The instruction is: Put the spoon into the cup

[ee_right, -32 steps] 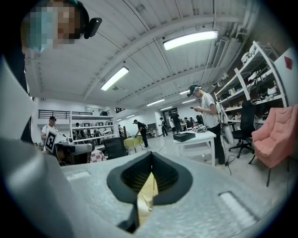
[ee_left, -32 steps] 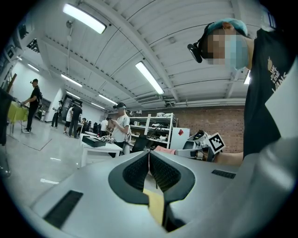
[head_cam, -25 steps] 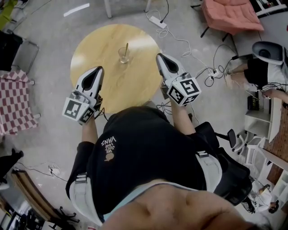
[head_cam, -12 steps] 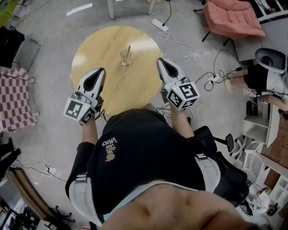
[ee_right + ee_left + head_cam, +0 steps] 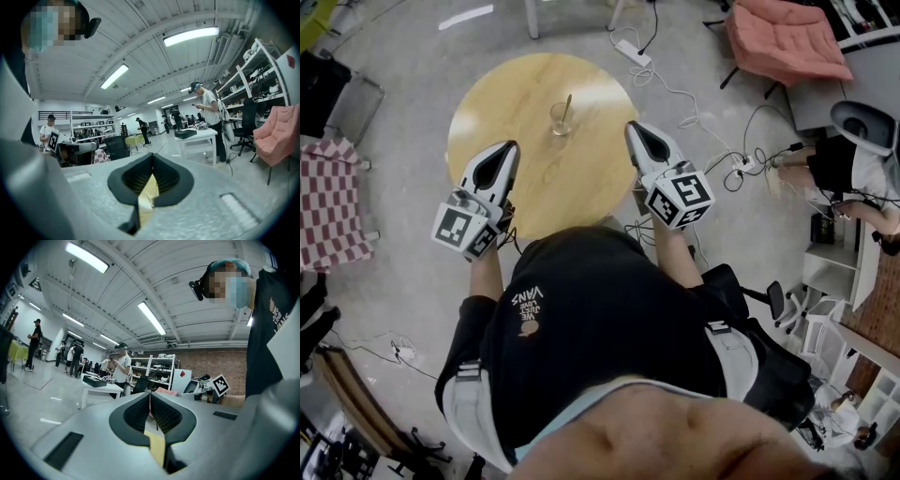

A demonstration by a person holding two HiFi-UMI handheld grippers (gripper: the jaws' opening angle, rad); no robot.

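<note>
A clear glass cup (image 5: 559,118) stands on the round wooden table (image 5: 502,94) in the head view, with the spoon (image 5: 565,108) leaning inside it, handle up. My left gripper (image 5: 500,150) hangs shut over the table's left front edge, well short of the cup. Over the right front edge my right gripper (image 5: 632,129) is also shut, to the right of the cup. Both gripper views point up and outward at the room: the left gripper (image 5: 150,394) and right gripper (image 5: 152,157) show jaws pressed together with nothing between them.
A power strip (image 5: 636,52) and cables (image 5: 712,131) lie on the floor right of the table. A pink chair (image 5: 786,37) stands at the far right, a checked cloth (image 5: 333,202) at the left. A seated person (image 5: 853,159) is at the right edge.
The right gripper has drifted slightly left and back toward me. The cup, the spoon and the left gripper stay as they were.
</note>
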